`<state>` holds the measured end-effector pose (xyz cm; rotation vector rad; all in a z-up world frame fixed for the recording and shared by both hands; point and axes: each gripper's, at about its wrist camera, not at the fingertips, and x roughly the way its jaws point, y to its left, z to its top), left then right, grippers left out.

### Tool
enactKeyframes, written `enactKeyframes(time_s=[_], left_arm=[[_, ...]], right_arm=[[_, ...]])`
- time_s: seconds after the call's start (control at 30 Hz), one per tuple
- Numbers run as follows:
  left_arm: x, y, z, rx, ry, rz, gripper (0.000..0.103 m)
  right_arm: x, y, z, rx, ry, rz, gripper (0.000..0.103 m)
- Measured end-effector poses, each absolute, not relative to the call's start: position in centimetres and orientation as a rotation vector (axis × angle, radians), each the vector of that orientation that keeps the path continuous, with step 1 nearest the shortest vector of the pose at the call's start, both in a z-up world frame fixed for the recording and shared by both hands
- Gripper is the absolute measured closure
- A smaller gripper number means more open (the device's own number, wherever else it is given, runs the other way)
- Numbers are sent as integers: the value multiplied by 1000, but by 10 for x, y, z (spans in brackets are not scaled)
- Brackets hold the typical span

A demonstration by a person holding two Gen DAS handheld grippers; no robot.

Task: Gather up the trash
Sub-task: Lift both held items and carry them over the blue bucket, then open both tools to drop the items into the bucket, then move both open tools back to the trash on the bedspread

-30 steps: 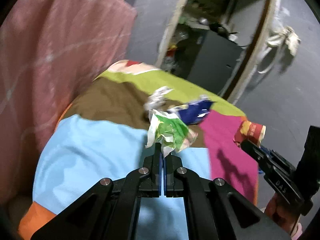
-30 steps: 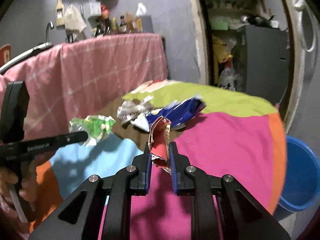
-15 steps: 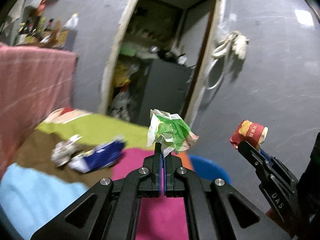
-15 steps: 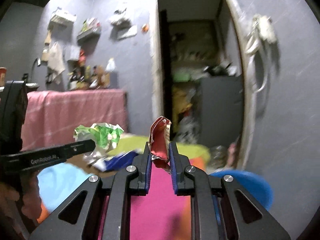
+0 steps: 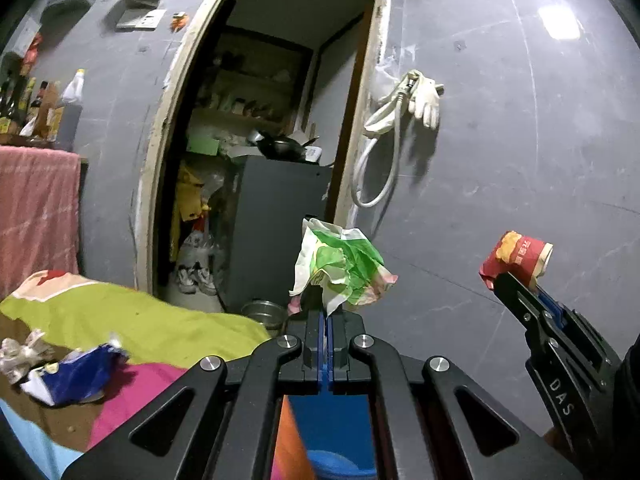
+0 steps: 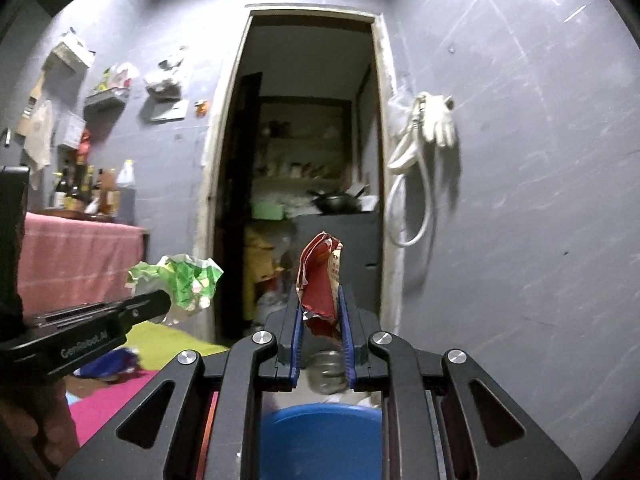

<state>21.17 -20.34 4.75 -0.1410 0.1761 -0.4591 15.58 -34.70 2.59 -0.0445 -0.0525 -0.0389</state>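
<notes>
Both grippers are up in the air and both are loaded. The left gripper [image 5: 325,322] has its blue-padded fingers pressed tight together on the bottom edge of a crumpled green-and-white wrapper [image 5: 340,268], which fans out above the tips. Off to its right, the right gripper [image 6: 321,322] is clamped on a crushed red snack packet [image 6: 320,280], the packet standing upright between the two blue pads with a little gap kept by its bulk. Down below, directly under both tools, sits the blue bucket [image 6: 320,436], its rim showing between the gripper arms in each wrist view. A small metal pot [image 5: 264,312] stands on the floor just beyond it, near the open doorway [image 6: 304,160]. Back on the colourful patchwork cloth [image 5: 152,328] at lower left, two pieces lie close together: a blue-and-white wrapper [image 5: 76,374] and, just beside it at the edge of the view, a crumpled silver-grey wrapper [image 5: 22,354]. A white glove [image 5: 426,98] and a coiled hose [image 5: 380,152] hang on the grey wall right of the door.
</notes>
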Motion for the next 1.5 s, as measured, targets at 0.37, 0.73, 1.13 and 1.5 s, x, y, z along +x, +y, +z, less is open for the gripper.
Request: enactKeyframes(time_s=[0.37,0.73,1.13,1.5], left_arm=[[252,-229,24,-126,248,-459,103],[297,-234,-1,-164,402,-458,103],[311,-227,-14,-197,480,-472,74],[286,-192,14,-253,406,-431,31]], right_arm=[[185,-375,-1,-11,-2,-67,86],[216,-393,-25,54,120,-36,84],[230,-407,-32,130,161,-24,60],[206,-408,-13,152,82,-52,26]])
